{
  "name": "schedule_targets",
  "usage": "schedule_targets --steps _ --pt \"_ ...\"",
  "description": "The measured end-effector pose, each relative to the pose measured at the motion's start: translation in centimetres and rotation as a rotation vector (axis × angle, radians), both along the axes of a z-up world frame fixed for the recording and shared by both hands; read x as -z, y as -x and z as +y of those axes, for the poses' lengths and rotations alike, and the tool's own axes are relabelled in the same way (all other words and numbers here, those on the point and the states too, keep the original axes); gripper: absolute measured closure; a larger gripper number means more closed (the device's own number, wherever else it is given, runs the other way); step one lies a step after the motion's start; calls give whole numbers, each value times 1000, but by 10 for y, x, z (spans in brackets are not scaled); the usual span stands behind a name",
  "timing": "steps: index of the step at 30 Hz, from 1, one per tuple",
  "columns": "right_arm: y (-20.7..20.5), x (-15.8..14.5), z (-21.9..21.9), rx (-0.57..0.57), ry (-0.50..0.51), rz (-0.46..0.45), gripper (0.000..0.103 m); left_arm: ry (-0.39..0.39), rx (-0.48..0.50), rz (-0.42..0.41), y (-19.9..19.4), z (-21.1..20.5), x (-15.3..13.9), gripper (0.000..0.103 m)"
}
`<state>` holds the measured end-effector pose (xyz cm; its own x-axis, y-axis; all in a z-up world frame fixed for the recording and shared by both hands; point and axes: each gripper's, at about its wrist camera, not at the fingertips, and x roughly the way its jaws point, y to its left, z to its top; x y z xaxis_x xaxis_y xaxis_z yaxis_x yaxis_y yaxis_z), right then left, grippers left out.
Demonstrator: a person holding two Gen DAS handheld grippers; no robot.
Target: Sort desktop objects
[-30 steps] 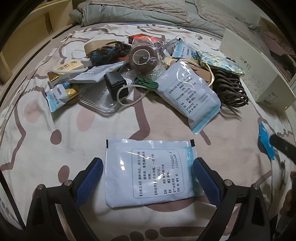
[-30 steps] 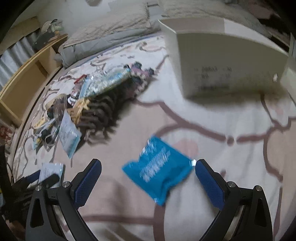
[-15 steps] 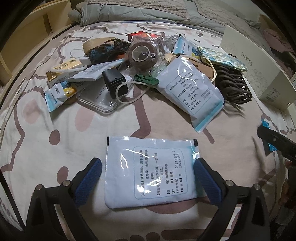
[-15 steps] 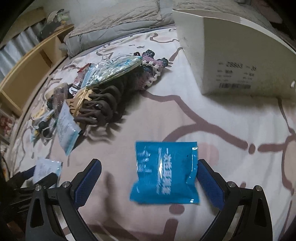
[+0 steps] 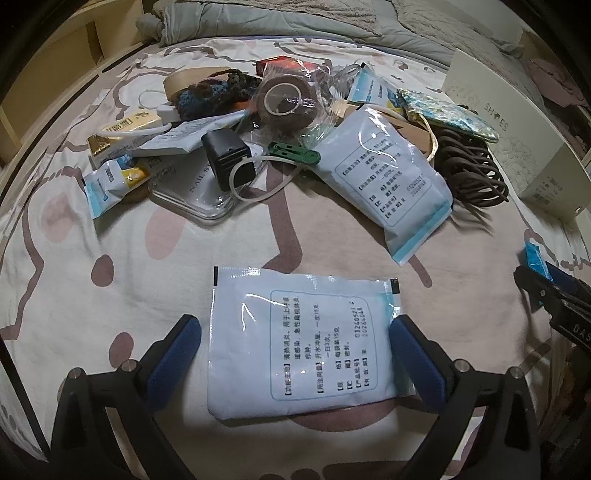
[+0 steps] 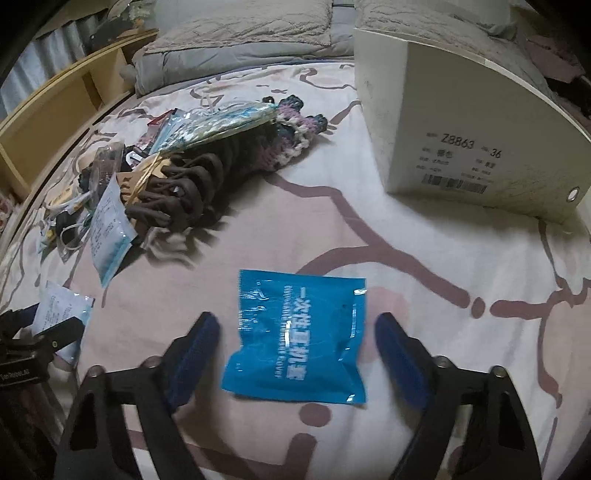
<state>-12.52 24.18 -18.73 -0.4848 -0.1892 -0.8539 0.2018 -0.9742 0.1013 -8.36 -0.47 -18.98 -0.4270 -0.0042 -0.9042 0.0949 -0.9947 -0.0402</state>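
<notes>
Patterned bedding (image 5: pixel 110 280) in cream with mauve lines and dots serves as the work surface, spread over a bed. Nearest in the left wrist view, the left gripper (image 5: pixel 295 354) has its blue-padded jaws spread wide on either side of a pale blue sachet (image 5: pixel 299 343) that lies flat on the sheet; the right pad sits just beside the sachet's edge, the left pad stands a little apart, and neither presses on it. In the right wrist view, the right gripper (image 6: pixel 295 347) hangs over a bright blue packet (image 6: pixel 299 339) lying flat on the sheet; its jaws are closing with the packet between them, yet both pads remain clear of the packet's sides. Farther out lies a heap of mixed things: a second pale sachet (image 5: pixel 391 173), a black charger cube (image 5: pixel 227 155) with a white loop of cord, a green clip (image 5: pixel 291 153), a clear flat case (image 5: pixel 192 192), a brown roll of tape (image 5: pixel 284 105) in clear wrap, a bundle of brown cord (image 5: pixel 469 170), and a shiny patterned pouch (image 5: pixel 447 114). To the right of the heap stands a white shoebox (image 6: pixel 443 122). Beyond everything, a grey quilt (image 5: pixel 258 18) is bunched at the far end, and a wooden shelf (image 6: pixel 55 114) runs along the left.
</notes>
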Motion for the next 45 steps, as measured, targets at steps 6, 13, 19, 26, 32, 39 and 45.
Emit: schedule_targets --steps 6,13,19,26,32,39,45 --pt "-8 4 2 -10 1 53 23 24 10 -11 1 3 2 0" --pt "-12 6 0 -1 -7 97 22 6 23 -27 -1 3 0 0" --pt "-14 9 0 -1 0 117 21 -46 45 -32 -5 5 -4 0" --pt "-15 10 -2 -2 -11 132 19 -8 68 -52 -5 15 1 0" --pt "-16 10 -2 1 -4 145 19 -27 7 -58 2 11 4 0" --pt "-20 9 -3 0 -10 167 27 -15 5 -43 -2 11 4 0" --pt "-24 7 -6 -2 -21 192 39 3 -2 -12 -9 7 -2 14"
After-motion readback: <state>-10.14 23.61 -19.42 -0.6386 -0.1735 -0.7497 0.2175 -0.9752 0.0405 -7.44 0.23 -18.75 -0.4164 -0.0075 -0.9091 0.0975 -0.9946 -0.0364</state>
